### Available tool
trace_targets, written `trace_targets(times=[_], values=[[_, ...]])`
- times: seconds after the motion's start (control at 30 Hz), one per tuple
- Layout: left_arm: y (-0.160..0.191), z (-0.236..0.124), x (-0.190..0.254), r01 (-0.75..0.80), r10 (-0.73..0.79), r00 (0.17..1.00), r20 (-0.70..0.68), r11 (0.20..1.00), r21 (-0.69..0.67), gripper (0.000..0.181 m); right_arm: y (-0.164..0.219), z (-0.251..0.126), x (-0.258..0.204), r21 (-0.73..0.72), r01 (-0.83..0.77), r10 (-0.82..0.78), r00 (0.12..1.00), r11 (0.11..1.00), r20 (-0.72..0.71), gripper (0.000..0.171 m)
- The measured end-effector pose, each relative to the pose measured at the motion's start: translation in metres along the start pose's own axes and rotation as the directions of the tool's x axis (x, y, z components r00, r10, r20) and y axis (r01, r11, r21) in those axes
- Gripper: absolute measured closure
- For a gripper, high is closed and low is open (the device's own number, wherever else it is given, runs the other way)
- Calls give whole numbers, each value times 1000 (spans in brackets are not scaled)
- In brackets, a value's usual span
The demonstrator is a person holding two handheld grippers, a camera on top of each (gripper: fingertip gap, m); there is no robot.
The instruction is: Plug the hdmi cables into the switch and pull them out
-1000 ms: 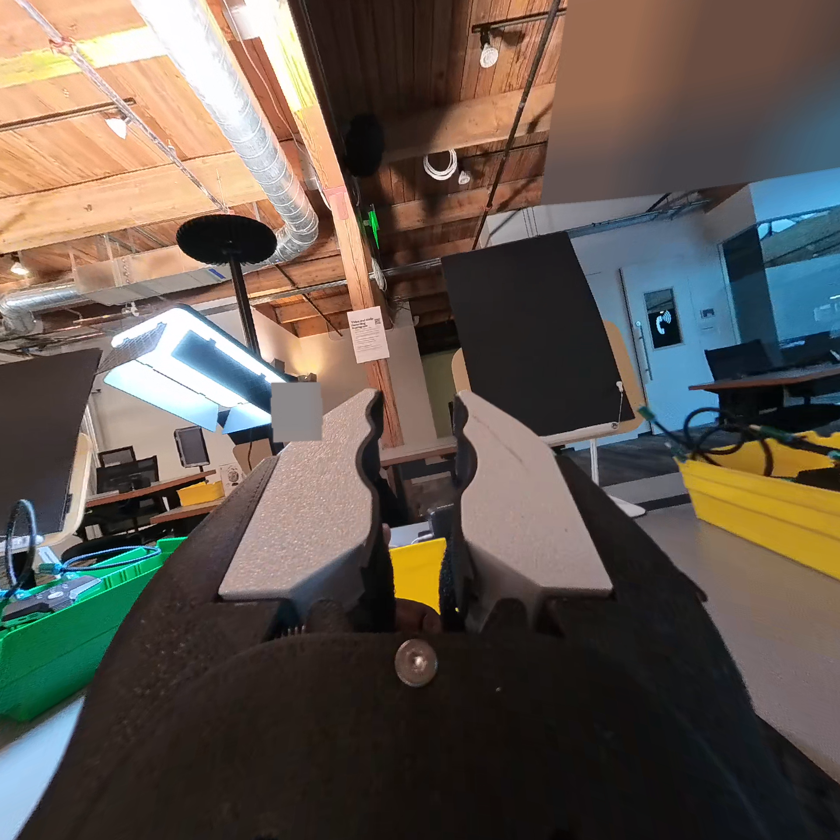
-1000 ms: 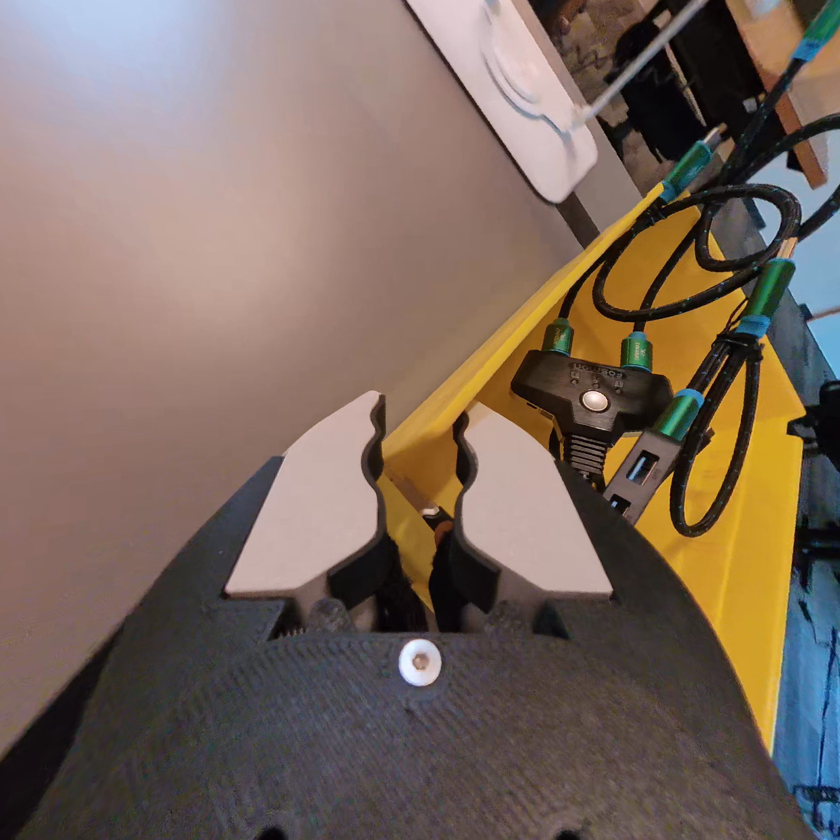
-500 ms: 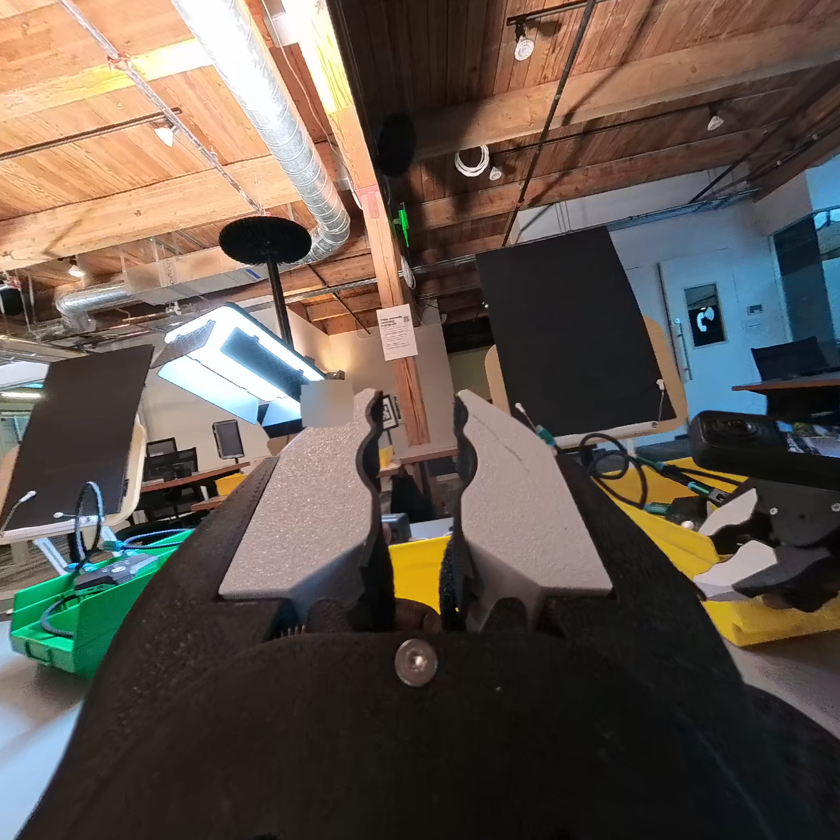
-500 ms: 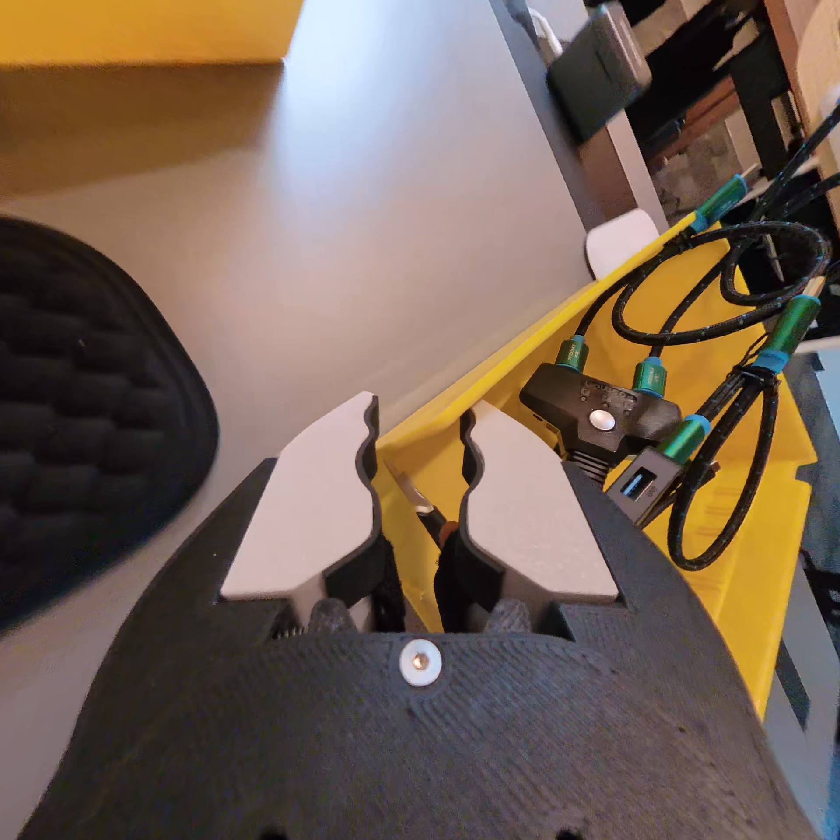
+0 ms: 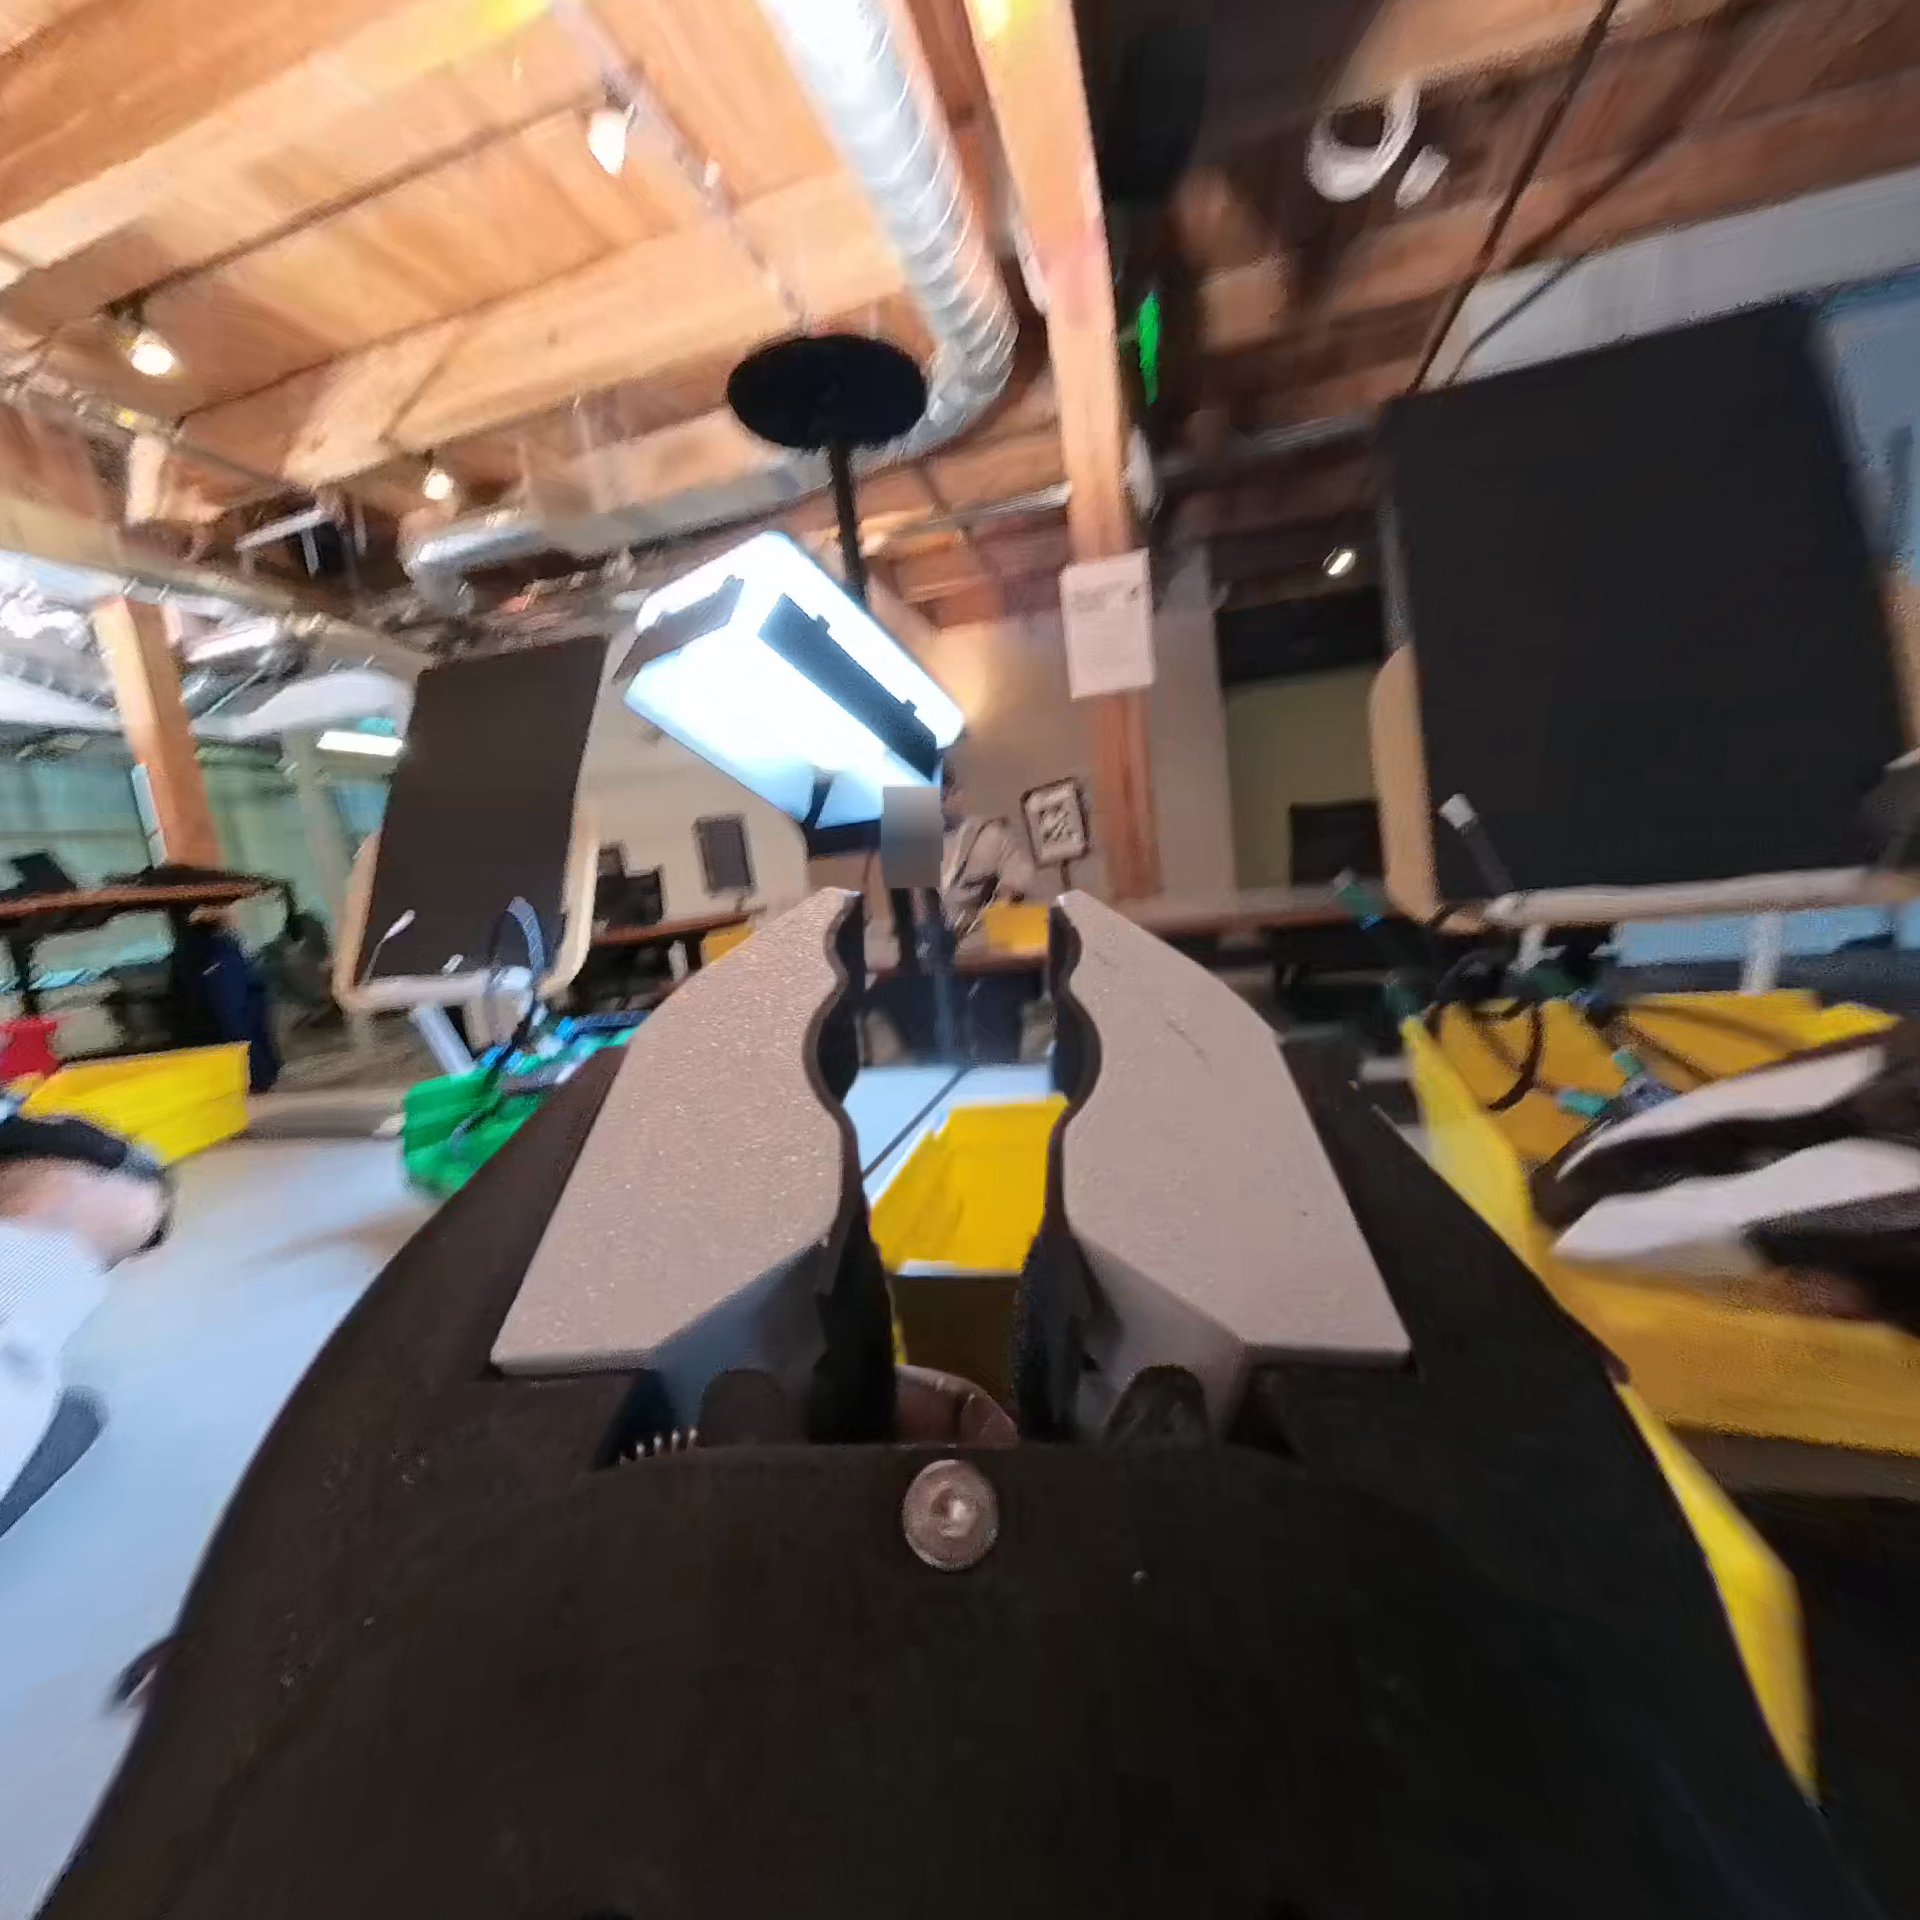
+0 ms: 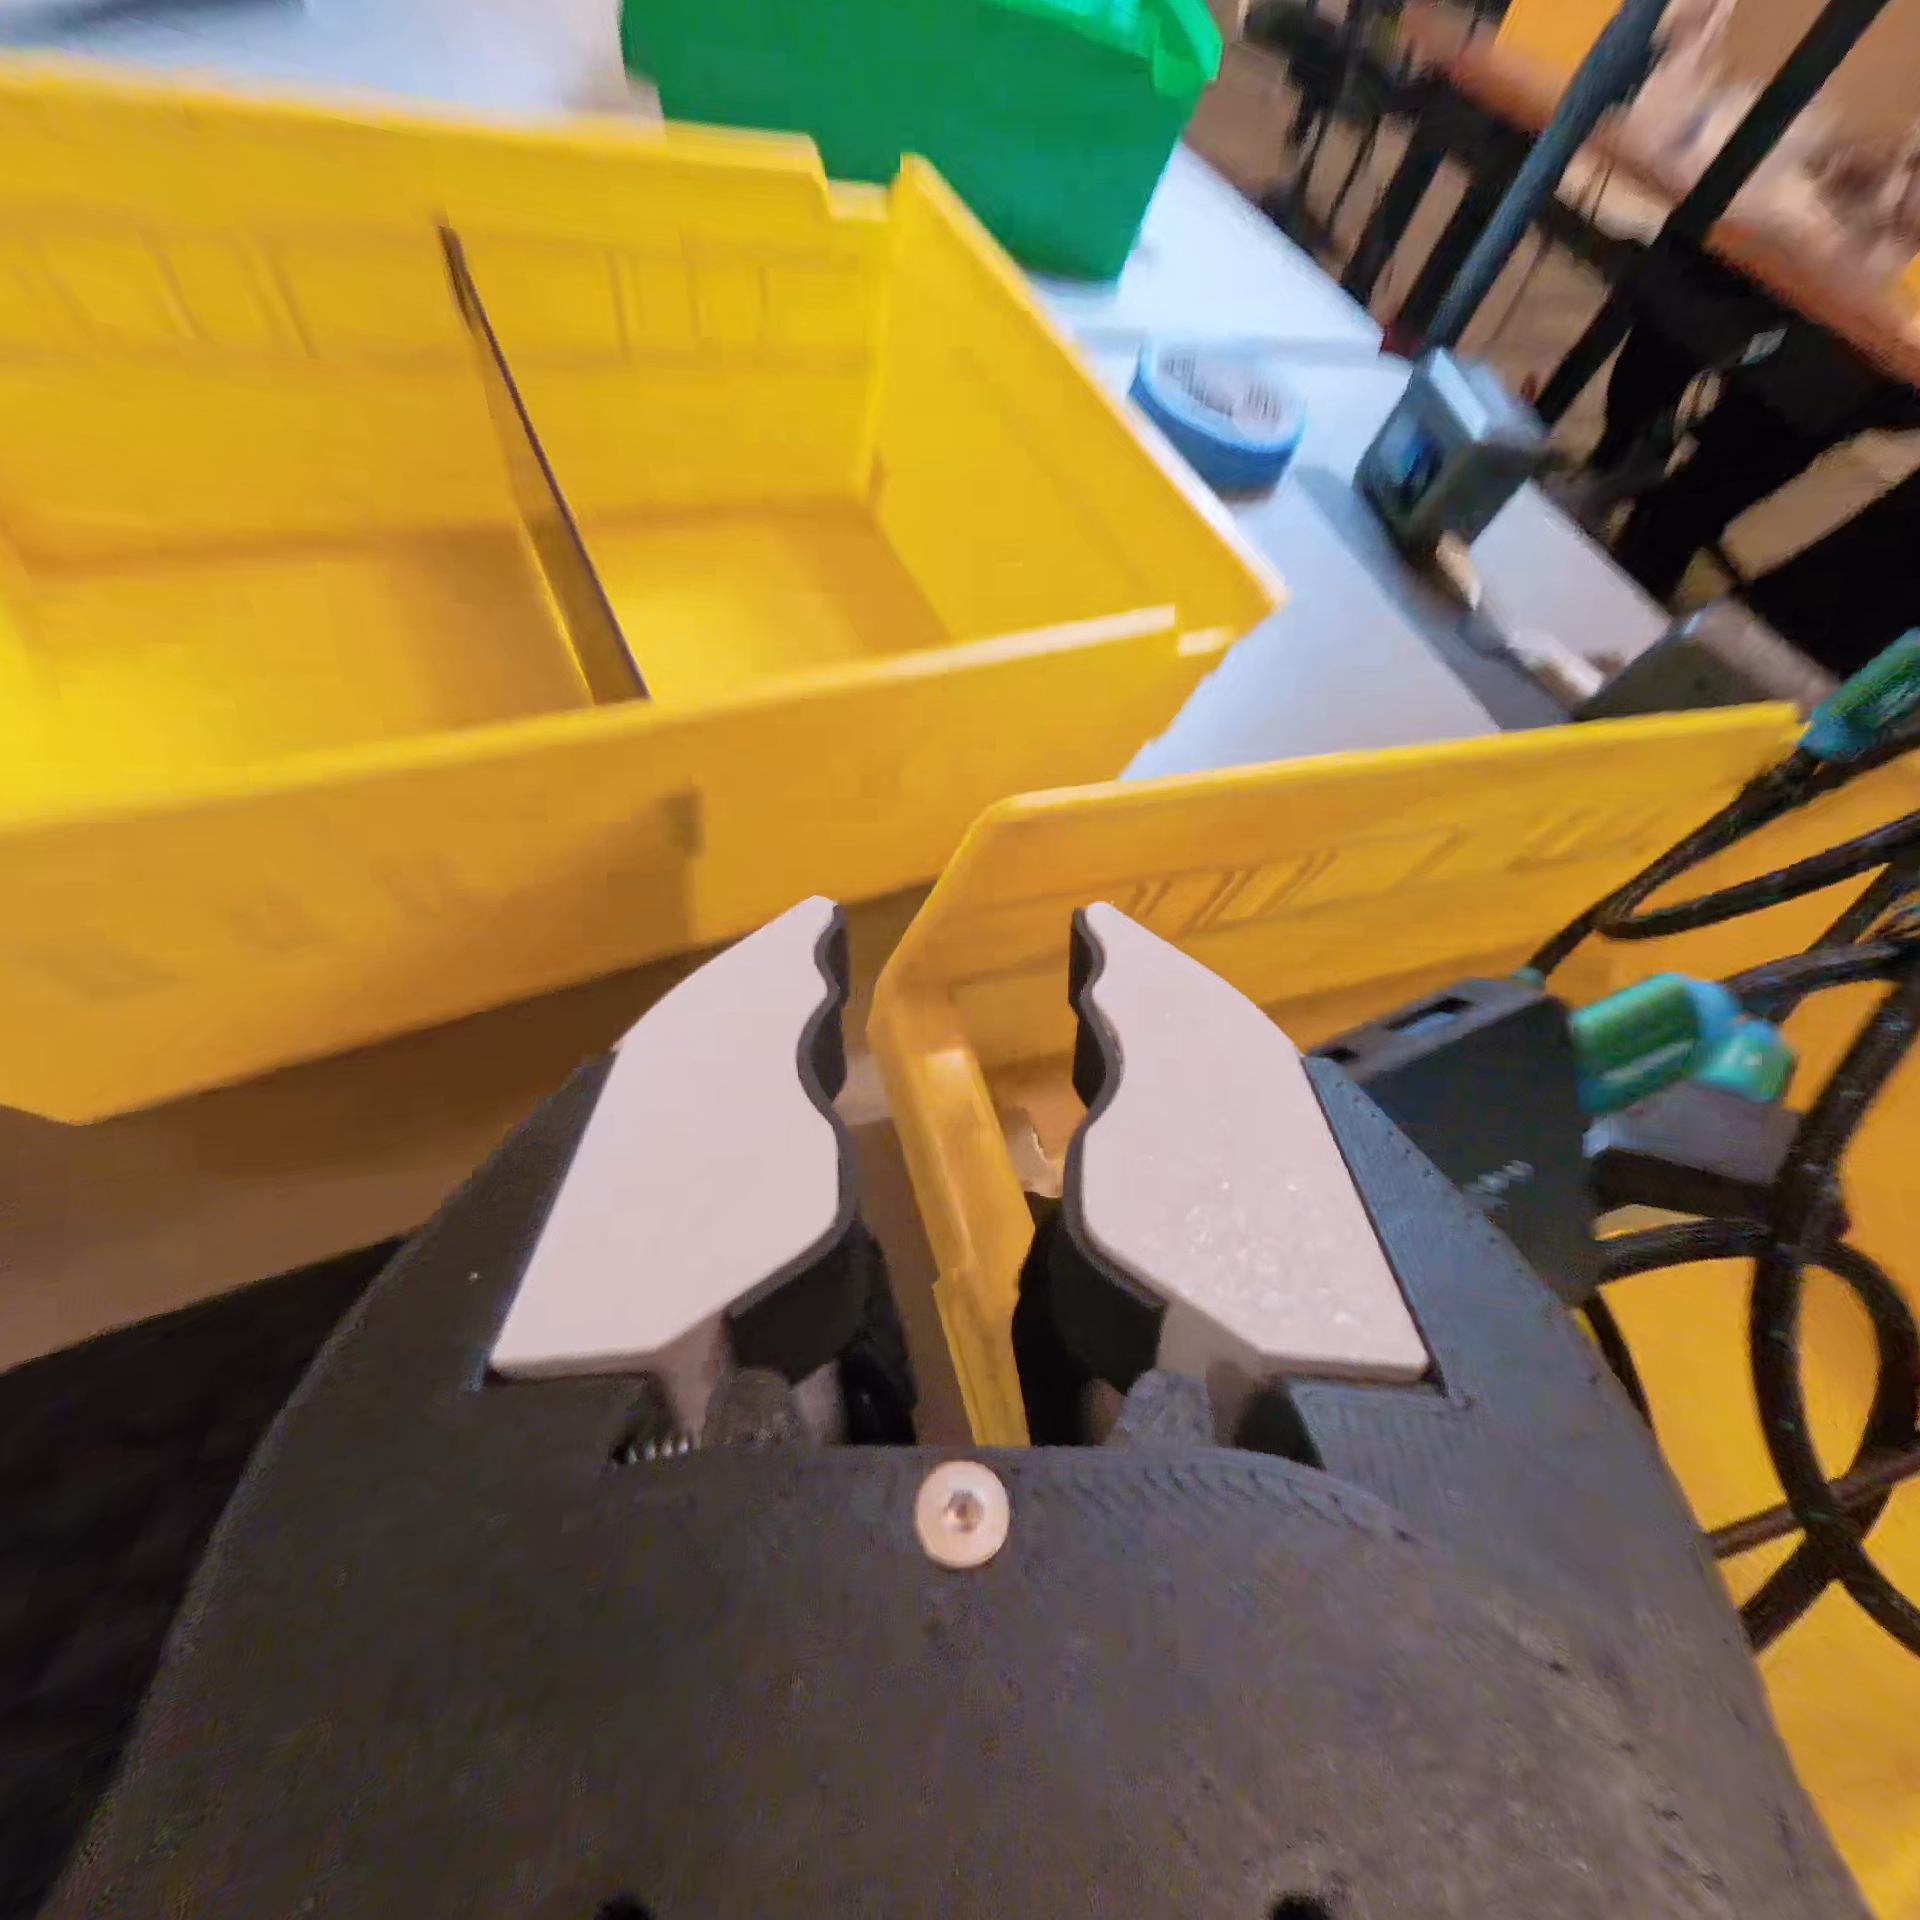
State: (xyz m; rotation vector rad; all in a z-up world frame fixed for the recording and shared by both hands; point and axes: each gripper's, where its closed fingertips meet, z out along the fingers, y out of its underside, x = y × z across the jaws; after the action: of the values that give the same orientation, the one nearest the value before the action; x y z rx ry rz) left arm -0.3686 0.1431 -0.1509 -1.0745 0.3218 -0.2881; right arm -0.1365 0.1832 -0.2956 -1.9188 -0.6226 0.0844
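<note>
My right gripper (image 6: 956, 925) is shut on the near wall of a yellow bin (image 6: 1351, 831). That bin holds a black HDMI switch (image 6: 1455, 1101) with green-ended plugs (image 6: 1642, 1029) at its side and black braided cables (image 6: 1808, 1299) looped around it. My left gripper (image 5: 954, 914) points up at the room. The end wall of an empty, divided yellow bin (image 5: 966, 1174) sits between its pads. The right gripper also shows in the left wrist view (image 5: 1745, 1174), at the cable bin (image 5: 1475, 1122). The empty bin (image 6: 727, 769) lies just left of the cable bin.
On the grey table (image 6: 1330, 644) are a green bin (image 6: 935, 104), a blue tape roll (image 6: 1216, 416) and a small black device (image 6: 1444, 457) near the far edge. The left wrist view shows the green bin (image 5: 457, 1122) and another yellow bin (image 5: 145, 1091) at the left.
Both grippers swung round, each with its bin still between the fingers. The right view turned from bare table to the empty yellow bin and green bin. The left view panned right and blurred.
</note>
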Motion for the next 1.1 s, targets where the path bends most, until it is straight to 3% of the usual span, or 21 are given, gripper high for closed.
trace_targets(times=[0.17,0.3,0.37,0.4,0.43,0.47,0.53,0.57,0.63,0.73,0.77,0.87,0.97,1.1], values=[[93,-3,-42,80,-56,995,78,928,-365,114,-44,-40,-26,267,3,-16,999,964,45,117],[167,-15,-42,152,-146,988,57,804,-574,115,-44,-56,-87,291,-77,6,971,954,238,93],[171,-16,-36,162,-180,983,28,798,-580,124,-27,-51,-110,225,-51,-12,962,973,271,76],[170,-19,-32,163,-196,981,12,783,-601,139,-18,-48,-118,188,-41,-13,960,981,280,67],[171,-25,-25,159,-230,973,-26,747,-645,155,-10,-44,-125,153,-40,-6,957,987,292,59],[171,-33,-14,158,-289,955,-71,695,-702,159,-2,-40,-132,120,-46,6,950,992,311,54],[170,-46,-2,125,-339,933,-121,622,-773,154,10,-34,-139,52,-37,18,947,998,319,46],[169,-44,-8,111,-290,951,-103,634,-765,143,10,-33,-137,50,-31,14,954,998,299,43],[164,-31,-19,89,-193,979,-72,712,-697,124,3,-34,-129,84,-53,30,968,995,248,48],[173,-18,-1,106,-246,961,-127,749,-654,119,8,-29,-120,62,-77,64,980,995,190,68],[180,-15,0,132,-260,961,-95,731,-670,123,12,-26,-120,37,-68,60,982,997,181,78],[181,-18,1,51,-190,974,-122,710,-702,168,14,-20,-115,-7,-60,60,990,998,126,98],[178,-24,-2,-113,-11,987,-160,663,-740,172,16,-19,-106,-25,18,-17,998,1000,68,116],[145,-17,-2,-158,77,986,-148,713,-683,174,12,-25,-102,21,70,-70,997,997,21,124]])
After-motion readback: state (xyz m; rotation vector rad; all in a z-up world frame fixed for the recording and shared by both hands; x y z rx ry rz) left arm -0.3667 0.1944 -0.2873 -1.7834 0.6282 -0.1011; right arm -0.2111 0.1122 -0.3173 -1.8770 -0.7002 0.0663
